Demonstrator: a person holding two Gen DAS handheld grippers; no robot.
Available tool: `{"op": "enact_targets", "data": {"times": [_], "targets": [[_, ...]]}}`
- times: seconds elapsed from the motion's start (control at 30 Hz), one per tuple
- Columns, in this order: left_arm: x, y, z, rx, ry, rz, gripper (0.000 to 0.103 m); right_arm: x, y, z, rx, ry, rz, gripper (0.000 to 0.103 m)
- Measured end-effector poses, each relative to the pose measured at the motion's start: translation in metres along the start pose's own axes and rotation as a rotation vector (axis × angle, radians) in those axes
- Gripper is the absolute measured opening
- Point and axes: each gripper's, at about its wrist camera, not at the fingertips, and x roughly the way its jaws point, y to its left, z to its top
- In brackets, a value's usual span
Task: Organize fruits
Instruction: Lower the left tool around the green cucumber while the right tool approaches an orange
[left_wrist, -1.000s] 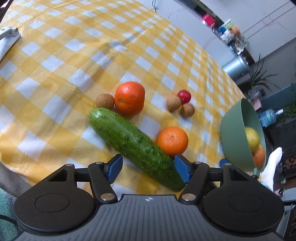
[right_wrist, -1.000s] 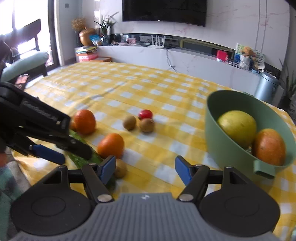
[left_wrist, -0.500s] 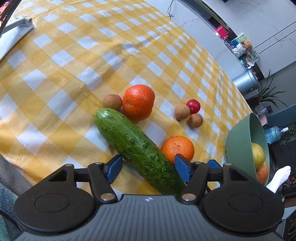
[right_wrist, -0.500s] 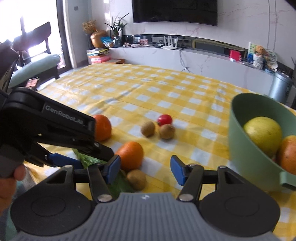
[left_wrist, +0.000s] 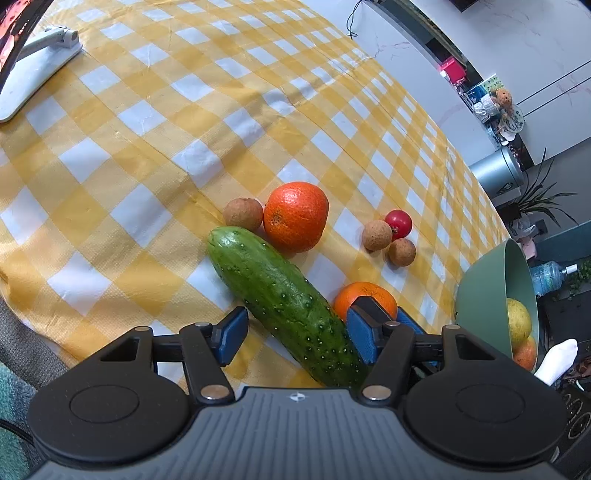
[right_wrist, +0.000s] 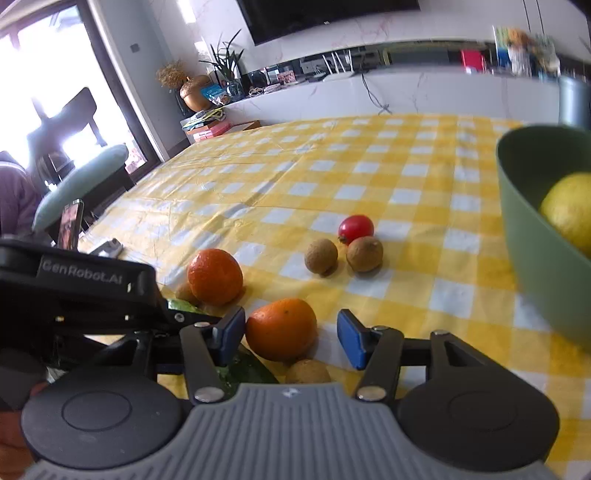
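Here the near orange (right_wrist: 281, 329) is sitting on the checked tablecloth (right_wrist: 369, 192) between the blue pads of the right gripper (right_wrist: 291, 335), whose jaws are closing around it; the left pad is almost at its skin while a gap is showing on the other side, so nothing is gripping it yet. Probably it is the next fruit bound for the green bowl (right_wrist: 532, 236), which is standing off to the right with a yellow fruit (right_wrist: 570, 210) already inside. Beside the orange, the cucumber (left_wrist: 284, 302) is lying slantwise between the spread fingers of the left gripper (left_wrist: 295, 338), which is narrowing slowly without pressing it. Farther out, a second orange (left_wrist: 295, 216), three brown longans and a small red fruit (left_wrist: 398, 223) are waiting, loose.
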Motion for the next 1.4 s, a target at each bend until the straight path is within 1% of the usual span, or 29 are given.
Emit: {"op": "enact_targets", "data": {"times": [0.03, 0.07, 0.17, 0.27, 0.4, 0.47, 0.53, 0.6, 0.67, 0.73, 0.83, 0.93, 0.97, 1.03, 1.07, 1.13, 1.2, 1.23, 1.3, 1.37, 1.4], "targets": [[0.0, 0.0, 0.0, 0.001, -0.001, 0.0, 0.072, 0.001, -0.001, 0.0, 0.014, 0.005, 0.017, 0.044], [0.0, -0.001, 0.0, 0.003, 0.001, 0.0, 0.072, 0.001, -0.002, 0.001, 0.022, 0.008, 0.033, 0.041], [0.001, -0.003, 0.0, 0.009, 0.003, 0.002, 0.073, -0.001, 0.004, 0.0, -0.014, 0.012, 0.007, 0.041], [0.002, -0.006, -0.001, 0.014, -0.001, 0.016, 0.073, -0.006, 0.006, 0.001, -0.05, 0.004, -0.041, 0.041], [0.003, -0.012, -0.003, 0.015, -0.012, 0.045, 0.074, -0.02, -0.004, 0.003, -0.041, -0.019, -0.117, 0.041], [0.005, -0.018, -0.004, 0.01, -0.023, 0.075, 0.08, -0.026, -0.011, 0.004, -0.039, -0.023, -0.169, 0.041], [0.007, -0.025, -0.007, 0.01, -0.039, 0.113, 0.083, -0.031, -0.018, 0.003, -0.025, -0.022, -0.211, 0.041], [0.01, -0.033, -0.01, 0.016, -0.058, 0.155, 0.085, -0.035, -0.024, 0.003, -0.011, -0.019, -0.242, 0.041], [0.013, -0.041, -0.015, 0.03, -0.081, 0.198, 0.089, -0.036, -0.029, 0.003, 0.001, -0.015, -0.265, 0.041], [0.017, -0.05, -0.019, 0.062, -0.1, 0.246, 0.091, -0.037, -0.032, 0.002, 0.019, -0.007, -0.275, 0.041], [0.023, -0.061, -0.026, 0.112, -0.121, 0.302, 0.091, -0.037, -0.037, 0.002, 0.043, -0.003, -0.271, 0.041], [0.026, -0.065, -0.031, 0.151, -0.141, 0.334, 0.091, -0.037, -0.036, 0.001, 0.044, 0.0, -0.268, 0.042], [0.026, -0.067, -0.033, 0.163, -0.146, 0.338, 0.089, -0.037, -0.036, 0.001, 0.043, 0.001, -0.268, 0.042], [0.024, -0.066, -0.036, 0.179, -0.161, 0.34, 0.085, -0.037, -0.036, 0.001, 0.045, 0.0, -0.267, 0.042], [0.023, -0.064, -0.037, 0.185, -0.162, 0.329, 0.084, -0.038, -0.036, 0.001, 0.046, -0.001, -0.265, 0.042], [0.02, -0.061, -0.037, 0.196, -0.162, 0.301, 0.083, -0.037, -0.037, 0.001, 0.055, -0.004, -0.254, 0.048], [0.017, -0.056, -0.036, 0.192, -0.156, 0.267, 0.08, -0.037, -0.037, 0.0, 0.066, -0.005, -0.246, 0.051], [0.015, -0.053, -0.035, 0.181, -0.151, 0.247, 0.077, -0.037, -0.038, 0.001, 0.071, -0.007, -0.24, 0.054], [0.012, -0.049, -0.033, 0.164, -0.134, 0.206, 0.069, -0.037, -0.04, 0.001, 0.095, -0.016, -0.217, 0.056], [0.009, -0.047, -0.031, 0.167, -0.112, 0.176, 0.064, -0.037, -0.043, 0.001, 0.117, -0.02, -0.205, 0.057], [0.007, -0.046, -0.031, 0.175, -0.103, 0.163, 0.063, -0.037, -0.044, 0.001, 0.123, -0.019, -0.205, 0.057]]}}
